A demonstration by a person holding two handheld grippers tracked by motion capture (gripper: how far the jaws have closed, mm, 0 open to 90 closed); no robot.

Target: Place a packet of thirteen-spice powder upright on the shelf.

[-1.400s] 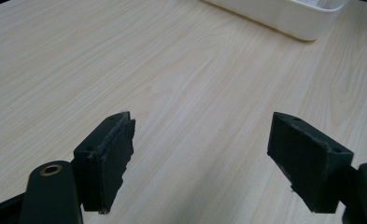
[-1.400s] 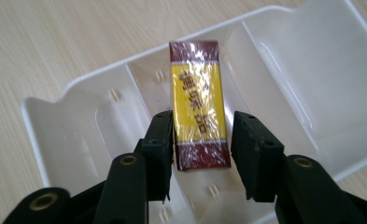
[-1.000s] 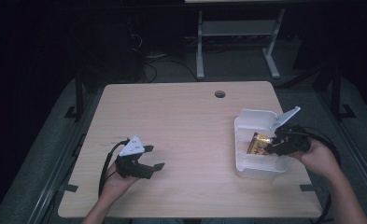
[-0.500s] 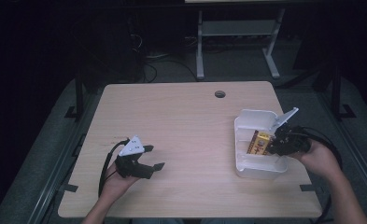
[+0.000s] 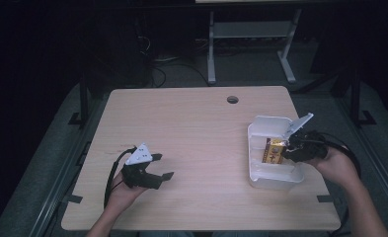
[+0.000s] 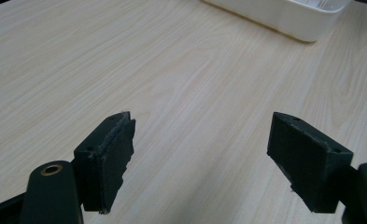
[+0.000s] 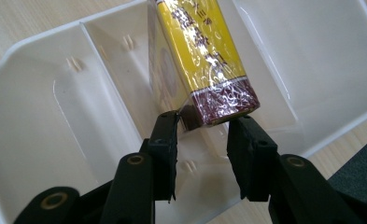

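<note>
Yellow foil wrapping, with a dark red band at its near end, marks the packet [image 7: 204, 60] that is being worked with. It is seen in the right gripper view standing tilted inside the white plastic tray [image 7: 41, 121], leaning against one of the tray's inner dividers, so that its red end points toward the right gripper [image 7: 203, 122]. The jaws are set narrowly, one at each side of that red end; the left pad [image 7: 168, 140] seems to touch a corner of the packet, while a firm squeeze by both pads cannot be confirmed. Over the last half second the jaws have opened a little, with the packet's end between them.

In the high view the packet [image 5: 273, 150] is found in the tray [image 5: 260, 129] at the right side of the wooden table [image 5: 191, 128], with the right gripper [image 5: 292, 145] reaching in from the right beside the tray's raised lid [image 5: 300, 122].

For the step to be done well, as judged from this, the grip should be squared on the red end before anything is lifted or released, the slippery film should be allowed for, and the divider should be kept clear of.

Far to the left, the left gripper [image 5: 163, 167] is held low over bare wood with its jaws wide apart and nothing between them.
</note>
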